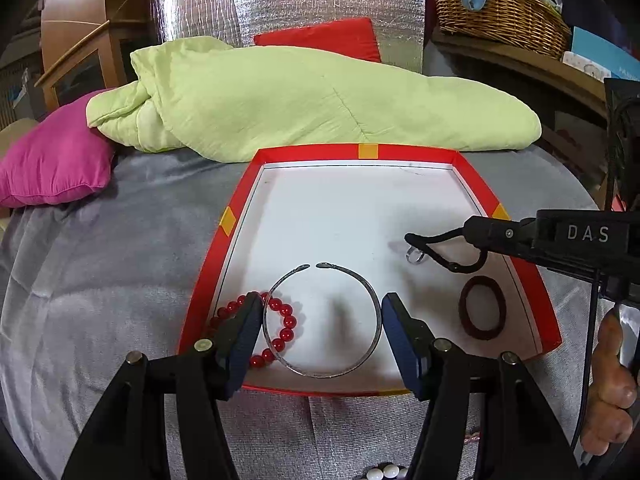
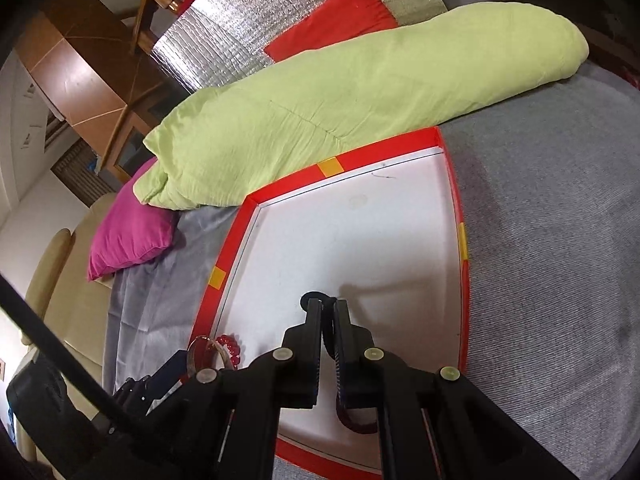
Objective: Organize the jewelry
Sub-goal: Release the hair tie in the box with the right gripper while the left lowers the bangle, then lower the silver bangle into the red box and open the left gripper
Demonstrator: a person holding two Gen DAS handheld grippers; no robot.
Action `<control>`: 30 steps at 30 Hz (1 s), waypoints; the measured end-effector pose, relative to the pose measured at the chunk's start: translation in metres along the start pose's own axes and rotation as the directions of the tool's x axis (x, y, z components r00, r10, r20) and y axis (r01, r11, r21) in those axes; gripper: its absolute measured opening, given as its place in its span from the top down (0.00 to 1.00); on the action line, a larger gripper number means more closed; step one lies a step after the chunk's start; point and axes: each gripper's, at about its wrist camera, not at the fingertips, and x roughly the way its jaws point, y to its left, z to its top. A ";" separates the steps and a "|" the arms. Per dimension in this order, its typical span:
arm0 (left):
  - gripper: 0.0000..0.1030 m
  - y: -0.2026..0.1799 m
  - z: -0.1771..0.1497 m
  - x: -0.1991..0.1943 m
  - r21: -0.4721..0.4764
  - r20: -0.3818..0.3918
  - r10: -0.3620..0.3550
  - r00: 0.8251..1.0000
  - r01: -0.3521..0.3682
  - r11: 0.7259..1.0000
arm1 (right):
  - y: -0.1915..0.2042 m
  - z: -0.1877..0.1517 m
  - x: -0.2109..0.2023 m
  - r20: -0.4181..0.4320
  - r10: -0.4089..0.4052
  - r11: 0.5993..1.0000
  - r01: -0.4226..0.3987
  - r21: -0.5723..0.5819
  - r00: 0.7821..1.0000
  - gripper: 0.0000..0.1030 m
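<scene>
A red-rimmed tray [image 1: 230, 220] with a white floor lies on the grey bed cover. My left gripper [image 1: 322, 316] is shut on a silver open bangle [image 1: 360, 280], one pad against each side, over the tray's near end. A red bead bracelet [image 1: 286, 322] lies partly under the bangle. My right gripper [image 2: 327, 304] is shut on a thin black hair tie [image 1: 409, 237] that loops out past its tip. A small silver ring [image 1: 414, 257] shows just below that loop; I cannot tell whether it hangs or lies there. A dark red hair tie [image 1: 482, 308] rests on the tray's right side.
A light green duvet [image 1: 300, 96] lies right behind the tray, with a magenta pillow [image 1: 52, 160] to the left. A wicker basket [image 1: 500, 8] sits on a shelf at the back right. White beads [image 1: 386, 471] lie on the cover near me. A hand [image 1: 612, 380] grips the right tool.
</scene>
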 end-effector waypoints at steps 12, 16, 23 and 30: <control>0.38 -0.006 -0.001 -0.006 0.025 -0.008 -0.010 1.000 0.010 1.000 | 0.001 0.000 -0.009 -0.010 -0.001 1.000 0.001 0.020 1.000 0.79; 0.38 -0.006 0.000 -0.011 0.021 0.002 -0.018 1.000 0.018 1.000 | 0.005 0.001 -0.019 0.009 -0.010 1.000 0.010 0.008 1.000 0.72; 0.38 -0.007 -0.001 -0.022 0.036 0.020 -0.026 0.999 0.026 0.999 | 0.011 0.001 -0.035 0.027 -0.019 1.000 0.020 -0.014 0.999 0.72; 0.38 0.006 -0.001 -0.027 0.021 0.021 -0.005 1.000 0.005 1.000 | 0.012 -0.001 -0.042 0.019 -0.047 0.999 0.047 -0.021 0.999 0.71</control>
